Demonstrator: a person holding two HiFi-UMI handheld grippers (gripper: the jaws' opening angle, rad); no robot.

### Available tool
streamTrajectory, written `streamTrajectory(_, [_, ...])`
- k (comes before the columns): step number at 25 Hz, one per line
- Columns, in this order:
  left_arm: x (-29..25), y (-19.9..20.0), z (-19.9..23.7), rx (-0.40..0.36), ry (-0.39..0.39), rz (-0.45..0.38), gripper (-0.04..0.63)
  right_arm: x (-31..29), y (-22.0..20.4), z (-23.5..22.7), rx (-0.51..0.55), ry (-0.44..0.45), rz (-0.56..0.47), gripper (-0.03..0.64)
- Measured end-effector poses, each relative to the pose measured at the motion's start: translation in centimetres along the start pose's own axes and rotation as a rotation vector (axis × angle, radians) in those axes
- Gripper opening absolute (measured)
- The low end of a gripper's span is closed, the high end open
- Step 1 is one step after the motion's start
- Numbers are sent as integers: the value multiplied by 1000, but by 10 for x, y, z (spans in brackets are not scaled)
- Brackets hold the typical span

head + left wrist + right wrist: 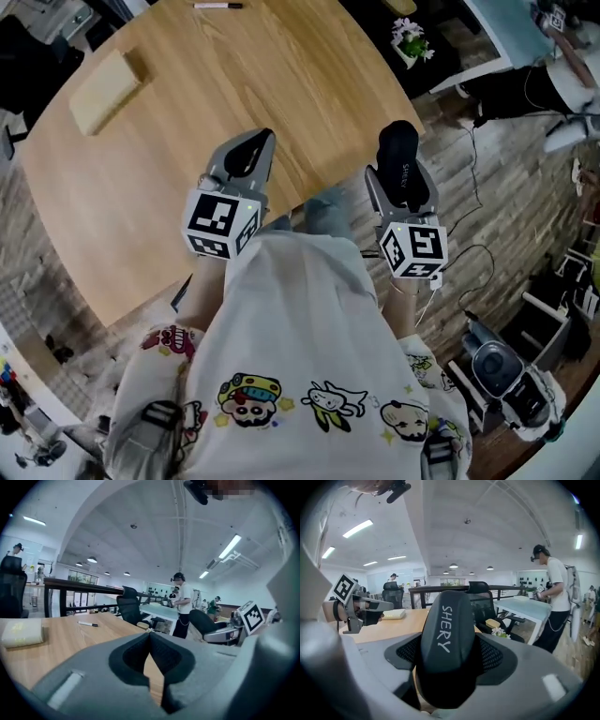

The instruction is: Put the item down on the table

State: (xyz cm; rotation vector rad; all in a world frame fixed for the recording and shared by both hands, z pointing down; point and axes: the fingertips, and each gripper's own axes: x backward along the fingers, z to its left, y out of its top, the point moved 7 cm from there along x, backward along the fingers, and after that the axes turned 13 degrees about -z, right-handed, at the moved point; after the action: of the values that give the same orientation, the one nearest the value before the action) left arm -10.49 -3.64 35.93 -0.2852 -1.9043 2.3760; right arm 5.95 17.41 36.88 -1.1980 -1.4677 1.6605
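- The right gripper's (450,665) jaws clamp a black case (449,630) marked "SHERY", held off the surface at the wooden table's (178,131) near edge.
- The left gripper's (150,639) jaws meet, with nothing between them.
- Farther off lie a pale block (105,89) and a marker (217,6).

The round wooden surface (281,84) lies bare across its middle and near edge, leaving wide room to pass there. Only two things lie on it, both well away: a pale block (105,91) toward the far left and a marker (217,6) at the far rim. Past that rim stands a black office chair (131,609).
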Motion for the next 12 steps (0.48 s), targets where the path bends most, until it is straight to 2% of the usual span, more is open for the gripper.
streamTrajectory(7, [-24,9,10,26,287,-51,0,-101,28,-38,63,302,12,356])
streamTrajectory(12, [-45,17,1,20,419,-75,0,-142,42,-62,87,440,4,356])
